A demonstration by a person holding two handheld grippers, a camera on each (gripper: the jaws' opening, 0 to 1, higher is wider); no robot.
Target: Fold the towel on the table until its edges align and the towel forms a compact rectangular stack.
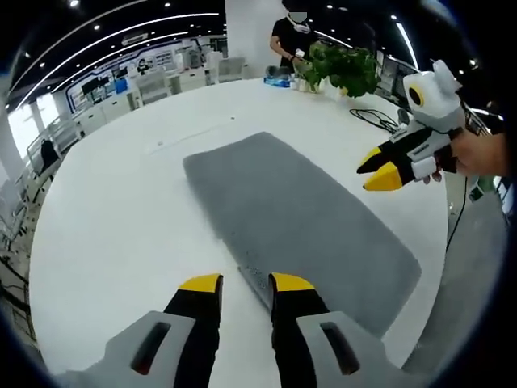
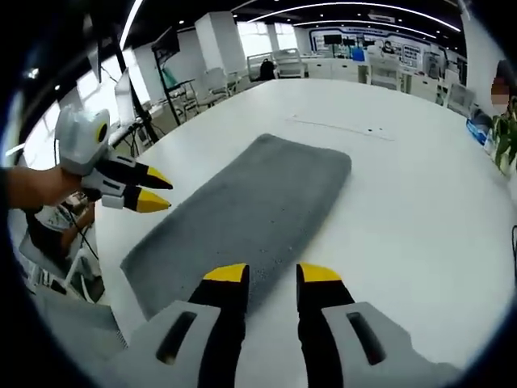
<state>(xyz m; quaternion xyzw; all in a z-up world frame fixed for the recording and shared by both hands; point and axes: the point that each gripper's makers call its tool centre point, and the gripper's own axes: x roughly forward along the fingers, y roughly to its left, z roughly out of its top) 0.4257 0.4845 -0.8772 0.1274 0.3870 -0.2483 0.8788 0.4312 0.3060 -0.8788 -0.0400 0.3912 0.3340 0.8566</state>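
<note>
A grey towel (image 1: 299, 214) lies flat on the round white table (image 1: 121, 218) as one long rectangle. My left gripper (image 1: 246, 283) is open and empty; it hovers at the towel's near long edge, and its right jaw overlaps that edge. My right gripper (image 1: 380, 168), held by a hand, hangs open above the towel's opposite side. In the right gripper view the towel (image 2: 242, 206) stretches away from me. There my right gripper (image 2: 272, 275) is open over the towel's near edge. The left gripper (image 2: 153, 191) comes in from the left, just above the far long edge.
At the table's far side stand a leafy plant (image 1: 341, 69), a blue item (image 1: 279, 81) and a black cable (image 1: 376, 117), with a person (image 1: 291, 32) behind them. Office chairs and desks ring the room. The table edge (image 2: 113, 250) runs close by the towel's end.
</note>
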